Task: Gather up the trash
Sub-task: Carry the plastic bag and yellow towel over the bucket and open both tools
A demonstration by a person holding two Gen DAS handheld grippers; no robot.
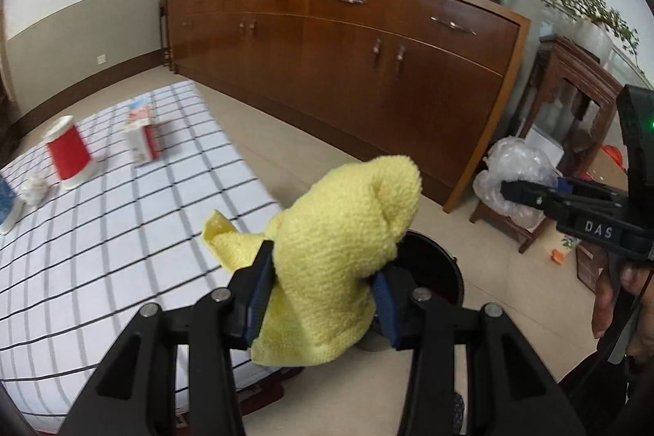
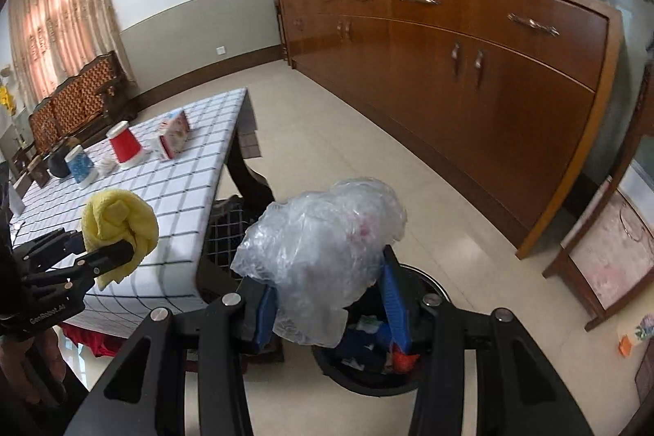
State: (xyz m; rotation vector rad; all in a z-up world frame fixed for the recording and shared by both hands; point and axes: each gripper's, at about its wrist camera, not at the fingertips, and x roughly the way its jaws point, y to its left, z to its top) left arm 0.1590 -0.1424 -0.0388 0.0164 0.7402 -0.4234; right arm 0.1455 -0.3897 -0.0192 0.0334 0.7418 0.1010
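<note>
Right wrist view: your right claw (image 2: 327,297) is clamped on a crumpled clear plastic bag (image 2: 323,252), held directly above the dark trash bin (image 2: 368,374) at lower centre, presumably so it falls in on release. At left, your left claw (image 2: 110,252) grips a yellow cloth (image 2: 118,223), kept over the checked surface (image 2: 171,199), likely for wiping. Cups and a carton sit at upper left.

Cup (image 2: 124,146) & carton (image 2: 173,139) on table (image 2: 196,166)

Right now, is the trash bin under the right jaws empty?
No, the trash bin already holds blue, white and red scraps, seen below the crumpled plastic bag.
</note>
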